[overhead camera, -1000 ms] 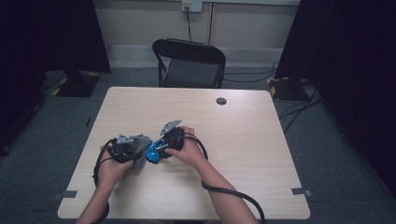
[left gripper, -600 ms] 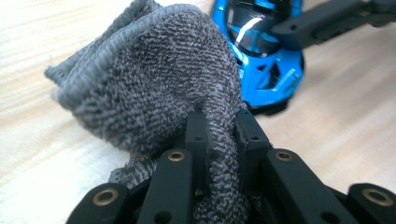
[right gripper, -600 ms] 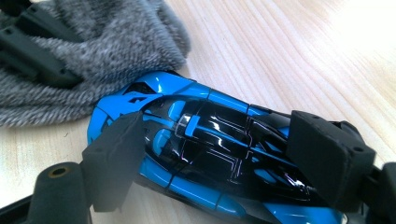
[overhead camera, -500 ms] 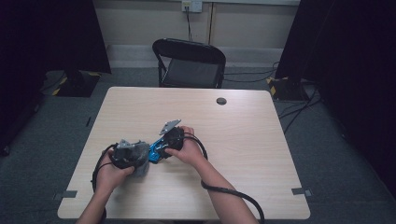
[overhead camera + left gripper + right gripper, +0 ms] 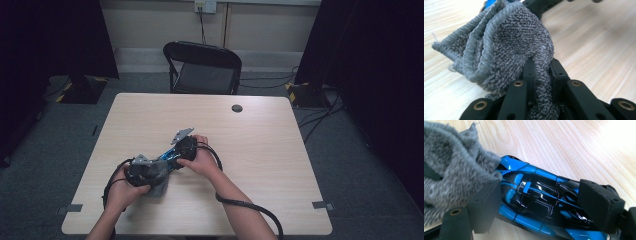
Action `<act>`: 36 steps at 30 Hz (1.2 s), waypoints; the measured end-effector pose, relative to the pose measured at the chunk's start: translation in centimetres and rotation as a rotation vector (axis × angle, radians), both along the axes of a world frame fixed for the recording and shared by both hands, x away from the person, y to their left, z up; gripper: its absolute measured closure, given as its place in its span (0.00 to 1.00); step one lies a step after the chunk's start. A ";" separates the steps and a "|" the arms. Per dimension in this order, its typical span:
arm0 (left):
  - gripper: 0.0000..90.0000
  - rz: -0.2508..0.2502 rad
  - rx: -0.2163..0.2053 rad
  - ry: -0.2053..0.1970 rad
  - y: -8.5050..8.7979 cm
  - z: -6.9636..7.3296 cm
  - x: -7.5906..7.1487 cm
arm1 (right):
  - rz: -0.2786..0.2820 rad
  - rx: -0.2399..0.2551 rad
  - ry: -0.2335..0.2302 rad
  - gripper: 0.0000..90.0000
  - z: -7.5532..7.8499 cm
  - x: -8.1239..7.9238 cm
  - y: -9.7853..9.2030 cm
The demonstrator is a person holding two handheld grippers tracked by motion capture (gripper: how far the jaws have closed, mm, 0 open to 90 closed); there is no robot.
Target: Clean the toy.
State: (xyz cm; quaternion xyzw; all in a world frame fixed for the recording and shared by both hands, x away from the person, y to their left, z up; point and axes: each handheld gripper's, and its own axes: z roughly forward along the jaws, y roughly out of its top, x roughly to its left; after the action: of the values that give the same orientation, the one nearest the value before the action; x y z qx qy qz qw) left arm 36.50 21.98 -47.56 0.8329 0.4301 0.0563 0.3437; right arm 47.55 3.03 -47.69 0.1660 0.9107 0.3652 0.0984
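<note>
We see the left gripper (image 5: pixel 541 72) clenched on a bunched grey cloth (image 5: pixel 509 45), which rests against the nose of a blue and black toy car (image 5: pixel 541 200). The right gripper (image 5: pixel 544 205) grasps the car by its sides, low over the wooden table (image 5: pixel 260 150).

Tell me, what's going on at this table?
A person at a wooden table works with a hand-held gripper in each hand. The right hand-held gripper clamps a shiny blue and black toy car by its sides and holds it low over the tabletop. The left hand-held gripper is pinched shut on a bunched grey cloth, which is pressed against one end of the car, as if wiping it.
</note>
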 end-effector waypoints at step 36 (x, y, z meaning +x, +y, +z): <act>0.87 -0.160 -0.019 -0.006 -2.2 1.5 -0.7 | -0.003 0.007 0.002 0.22 0.0 0.0 -0.1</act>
State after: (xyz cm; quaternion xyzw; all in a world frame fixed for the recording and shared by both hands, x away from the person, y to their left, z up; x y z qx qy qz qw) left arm 35.83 19.74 -46.11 0.8611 0.3616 0.0272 0.3564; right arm 47.59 2.95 -47.73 0.1680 0.9093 0.3681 0.0975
